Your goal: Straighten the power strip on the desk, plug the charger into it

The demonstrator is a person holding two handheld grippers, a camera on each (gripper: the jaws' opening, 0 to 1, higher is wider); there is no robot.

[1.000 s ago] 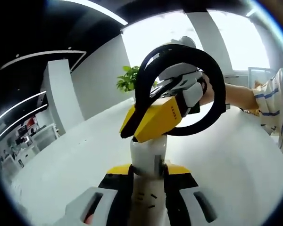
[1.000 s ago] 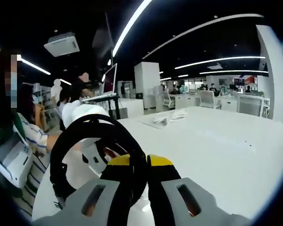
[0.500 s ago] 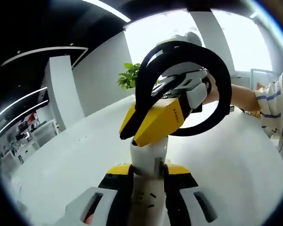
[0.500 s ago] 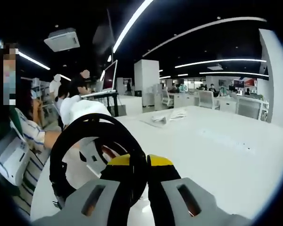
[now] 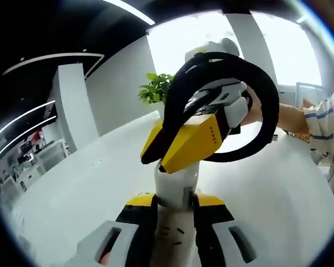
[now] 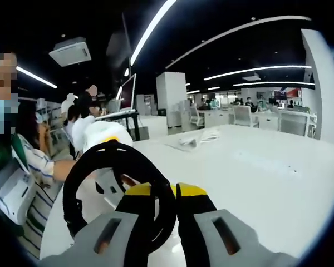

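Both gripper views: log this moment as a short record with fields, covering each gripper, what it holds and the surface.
left gripper: shut on the white charger
right gripper: shut on the black cable, which curls in a loop
right gripper seen from the left gripper view: yellow tips above the charger, cable looped around them
surface: white desk, some white items lying far back
background: green plant, a person's striped sleeve
power strip: cannot tell where it is

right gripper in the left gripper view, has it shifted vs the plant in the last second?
Yes. The yellow-tipped right gripper and its black cable loop have slid slightly right of the green plant.
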